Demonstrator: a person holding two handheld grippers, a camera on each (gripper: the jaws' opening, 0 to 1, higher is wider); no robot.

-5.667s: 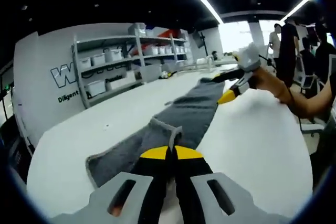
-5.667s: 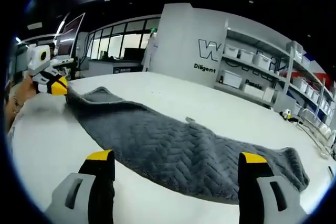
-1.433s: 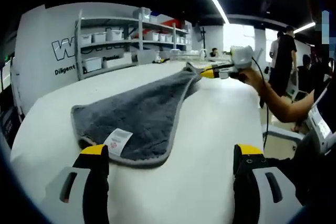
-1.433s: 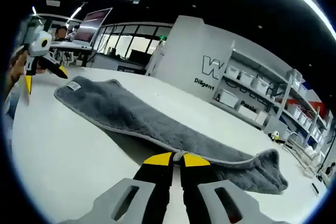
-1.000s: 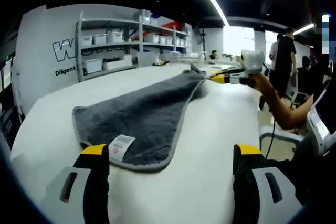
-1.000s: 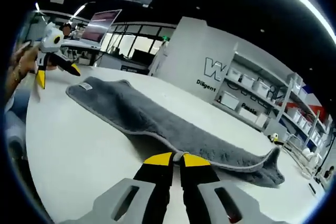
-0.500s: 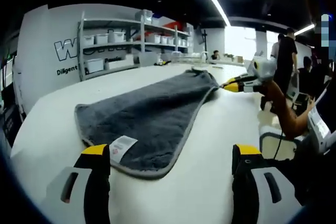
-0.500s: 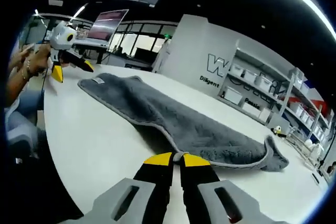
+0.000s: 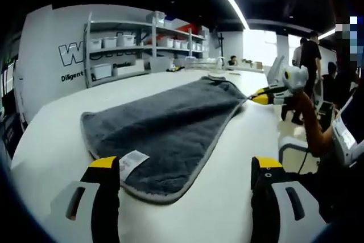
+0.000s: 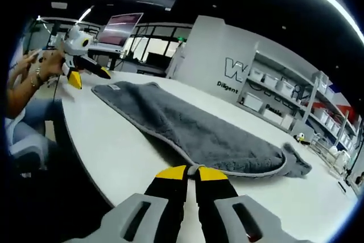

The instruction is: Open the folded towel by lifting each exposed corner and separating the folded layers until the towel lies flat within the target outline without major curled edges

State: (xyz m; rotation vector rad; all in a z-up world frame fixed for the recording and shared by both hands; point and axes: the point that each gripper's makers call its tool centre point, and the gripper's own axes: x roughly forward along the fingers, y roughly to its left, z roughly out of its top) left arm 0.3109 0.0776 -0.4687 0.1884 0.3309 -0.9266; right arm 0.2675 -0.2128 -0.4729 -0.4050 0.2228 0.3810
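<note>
The grey towel (image 9: pixel 165 120) lies spread on the white table (image 9: pixel 239 157), with its white label (image 9: pixel 132 161) at the corner nearest my left gripper (image 9: pixel 185 164). That gripper stands open just short of the towel's near hem, holding nothing. My right gripper (image 10: pixel 192 171) is shut on the towel's light grey edge trim, with the towel (image 10: pixel 199 132) stretching away beyond it. In the left gripper view, the right gripper (image 9: pixel 263 97) holds the far right side of the towel. In the right gripper view, the left gripper (image 10: pixel 90 77) hovers open by the label corner.
Shelves with white bins (image 9: pixel 122 44) line the far wall. People stand at the back right (image 9: pixel 310 66). The table's edge (image 10: pixel 85 157) runs close by my right gripper, with a person's knee (image 10: pixel 28 135) beyond it. A small fold rises at the towel's far end (image 10: pixel 296 160).
My right gripper has drawn the towel's edge sideways, so the towel lies wider on the table. My left gripper stays open near the label corner.
</note>
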